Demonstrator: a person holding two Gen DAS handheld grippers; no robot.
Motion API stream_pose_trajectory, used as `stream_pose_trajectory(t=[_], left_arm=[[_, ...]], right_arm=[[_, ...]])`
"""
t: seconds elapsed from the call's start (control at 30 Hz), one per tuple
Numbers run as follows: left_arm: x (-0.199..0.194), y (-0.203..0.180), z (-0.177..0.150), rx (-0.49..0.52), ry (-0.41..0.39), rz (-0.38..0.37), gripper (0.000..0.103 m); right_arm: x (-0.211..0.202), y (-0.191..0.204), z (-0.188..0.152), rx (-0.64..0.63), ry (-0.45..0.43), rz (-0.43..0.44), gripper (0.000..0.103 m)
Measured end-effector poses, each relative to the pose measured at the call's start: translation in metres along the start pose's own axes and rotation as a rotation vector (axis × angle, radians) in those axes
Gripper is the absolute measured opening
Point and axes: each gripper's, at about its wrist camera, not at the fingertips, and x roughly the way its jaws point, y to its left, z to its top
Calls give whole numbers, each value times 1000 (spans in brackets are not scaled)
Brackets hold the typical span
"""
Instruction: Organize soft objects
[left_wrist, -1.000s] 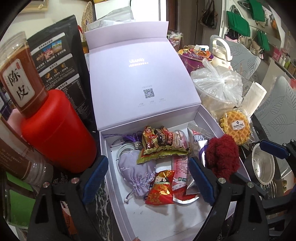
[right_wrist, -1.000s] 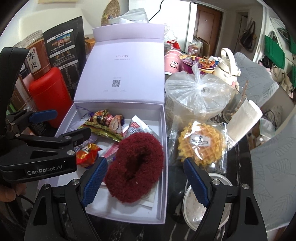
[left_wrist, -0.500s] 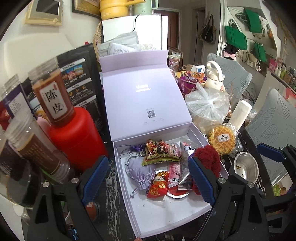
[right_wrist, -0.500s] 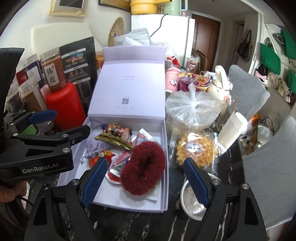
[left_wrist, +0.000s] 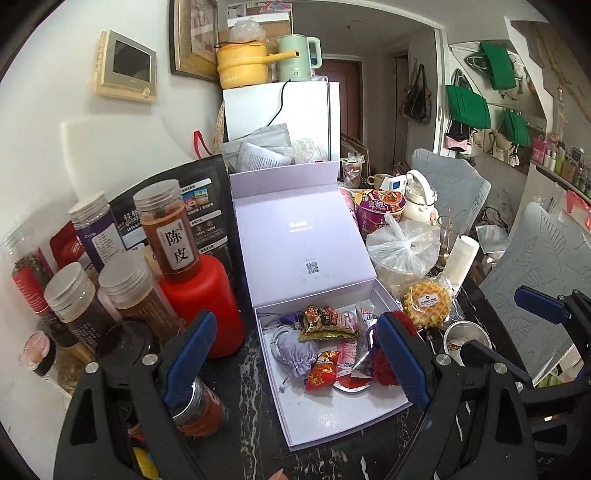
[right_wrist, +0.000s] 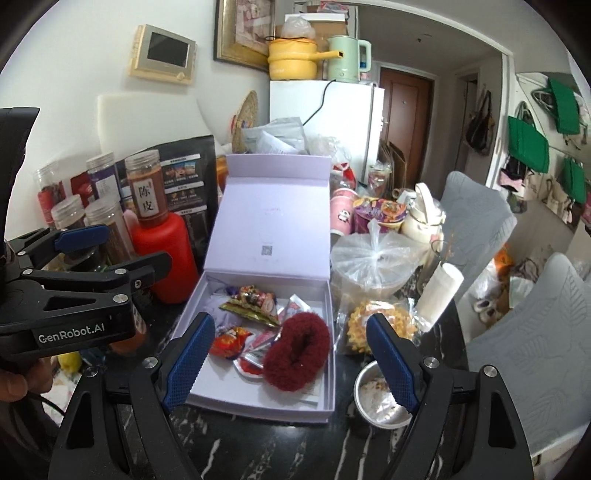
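An open lilac box (left_wrist: 334, 417) (right_wrist: 328, 343) sits on the dark marble table with its lid standing up behind. Inside lie a dark red fuzzy scrunchie (right_wrist: 297, 356) (left_wrist: 384, 367), a lilac drawstring pouch (left_wrist: 297, 352) and several snack packets (left_wrist: 325, 323) (right_wrist: 253, 299). My left gripper (left_wrist: 291, 369) is open and empty, held back above the box's near left side. My right gripper (right_wrist: 290, 363) is open and empty, held back above the box's near edge. Nothing is held.
A red bottle (left_wrist: 201, 295) and several jars (left_wrist: 74, 302) stand left of the box. A tied plastic bag (right_wrist: 373, 258), a wrapped waffle (right_wrist: 380, 323), a paper roll (right_wrist: 439, 291) and a small metal bowl (right_wrist: 380, 400) sit to the right. Grey chairs (right_wrist: 532, 332) stand beyond.
Both grippers have pulled back and up from the box, so it looks smaller and more of the room shows. The scrunchie stays in the box. Both stay open.
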Motion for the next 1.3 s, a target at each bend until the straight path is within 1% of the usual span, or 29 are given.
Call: stream_pose_trajectory(t=[0.2,0.3,0.43,0.63,0.87,1.1,1.3], left_arm=[[-30,1,-12,3,-39,-5,90],[-42,4,-20,-3,-44,-7,90],[-59,5,-34,0,-67,10,90],[-75,6,-59,1,-61,-10,90],[-79,6,-85,-3,-28,-27,90],[-80,7,-106,-14,-16,-15,90],[-77,5,-121,-20,3,-21,90]], right_arm=[[-33,4,-6,3,-58,-4,85],[-48,8,-12,3,-78,-1,85],[-64,15,-22,-5,-97,-3,86],[-82,26,-41,-3,-112,-6,86],[-94,33,-69,33,-105,-21,87],[-98,37,-92,71,-83,-17,87],[-96,38,-109,85,-60,-35,87]])
